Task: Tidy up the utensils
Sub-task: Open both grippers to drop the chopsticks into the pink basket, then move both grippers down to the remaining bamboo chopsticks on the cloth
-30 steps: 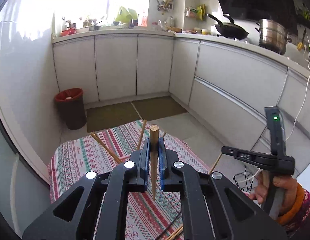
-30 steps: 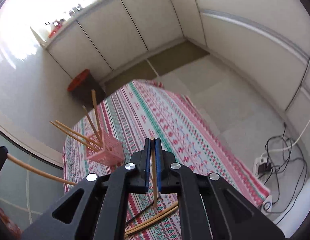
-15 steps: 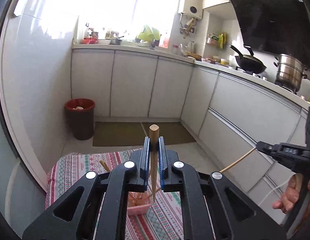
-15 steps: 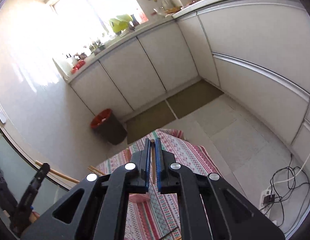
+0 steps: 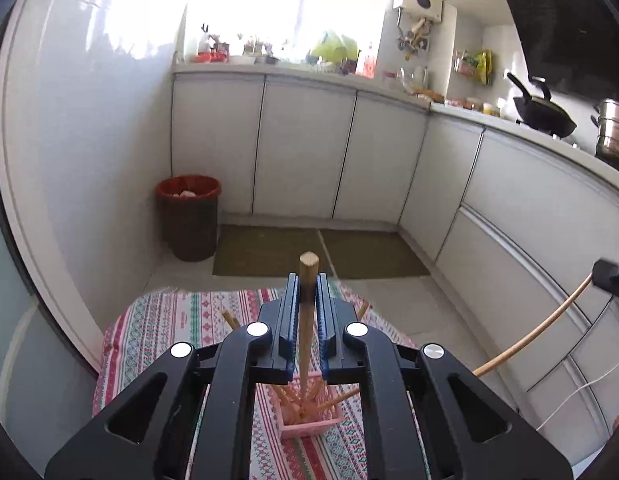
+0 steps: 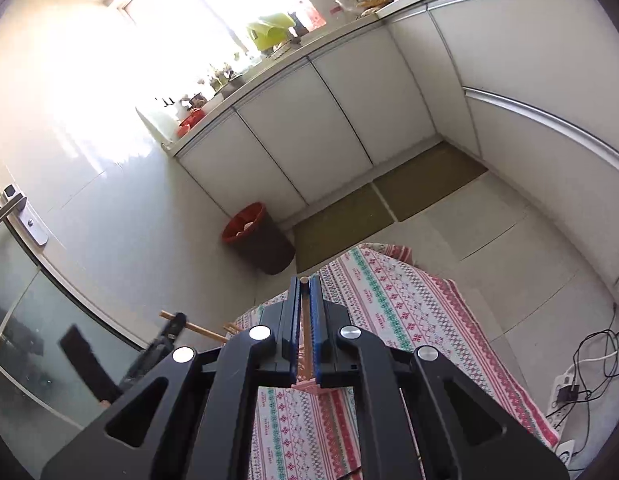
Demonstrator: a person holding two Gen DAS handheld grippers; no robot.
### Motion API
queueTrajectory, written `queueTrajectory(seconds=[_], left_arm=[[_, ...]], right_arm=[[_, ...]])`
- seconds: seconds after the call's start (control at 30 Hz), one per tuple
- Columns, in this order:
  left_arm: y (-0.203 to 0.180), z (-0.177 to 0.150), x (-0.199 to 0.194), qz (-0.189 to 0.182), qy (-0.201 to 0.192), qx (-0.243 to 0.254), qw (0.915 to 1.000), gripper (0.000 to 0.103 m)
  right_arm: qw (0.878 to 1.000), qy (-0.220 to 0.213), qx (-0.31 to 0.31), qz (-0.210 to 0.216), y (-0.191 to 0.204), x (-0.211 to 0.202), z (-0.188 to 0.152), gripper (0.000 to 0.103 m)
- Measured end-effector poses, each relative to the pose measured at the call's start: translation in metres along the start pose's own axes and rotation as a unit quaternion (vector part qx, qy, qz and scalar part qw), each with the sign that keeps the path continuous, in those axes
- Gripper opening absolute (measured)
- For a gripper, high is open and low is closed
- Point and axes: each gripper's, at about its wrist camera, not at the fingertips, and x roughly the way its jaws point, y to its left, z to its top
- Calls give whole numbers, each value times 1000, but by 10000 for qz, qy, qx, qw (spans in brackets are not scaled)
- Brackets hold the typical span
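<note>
My left gripper (image 5: 308, 284) is shut on a wooden chopstick (image 5: 307, 320) that stands upright, its lower tip inside the pink basket (image 5: 313, 426), which holds several chopsticks. My right gripper (image 6: 305, 286) is shut on another chopstick (image 6: 305, 328), held above the striped tablecloth (image 6: 393, 304). The pink basket is mostly hidden behind the right gripper's fingers. In the left wrist view the right gripper (image 5: 611, 280) shows at the right edge with its chopstick (image 5: 533, 330) slanting down. In the right wrist view the left gripper (image 6: 165, 340) is at the lower left.
The small table under the striped cloth (image 5: 177, 320) stands on a tiled kitchen floor. A red bin (image 5: 188, 216) stands by the left wall. White cabinets (image 5: 305, 152) run along the back and right. A power strip and cables (image 6: 569, 388) lie on the floor at right.
Both grippers have tilted up and risen with their chopsticks. The left chopstick's tip now sits in the pink basket. The loose chopsticks on the cloth are out of view.
</note>
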Motion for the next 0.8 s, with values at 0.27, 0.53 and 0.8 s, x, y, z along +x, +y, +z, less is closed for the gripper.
queueTrajectory(seconds=[0.27, 0.53, 0.8], left_arm=[[23, 11, -34, -74, -455, -421, 9980, 42], [42, 16, -52, 75, -645, -639, 9958, 46], [36, 17, -52, 141, -573, -485, 9971, 59]], right_arm=[[9997, -216, -104, 59, 22, 24, -4, 5], [9985, -415, -324, -172, 34, 77, -21, 5], [9987, -392, -327, 4, 27, 99, -31, 63]])
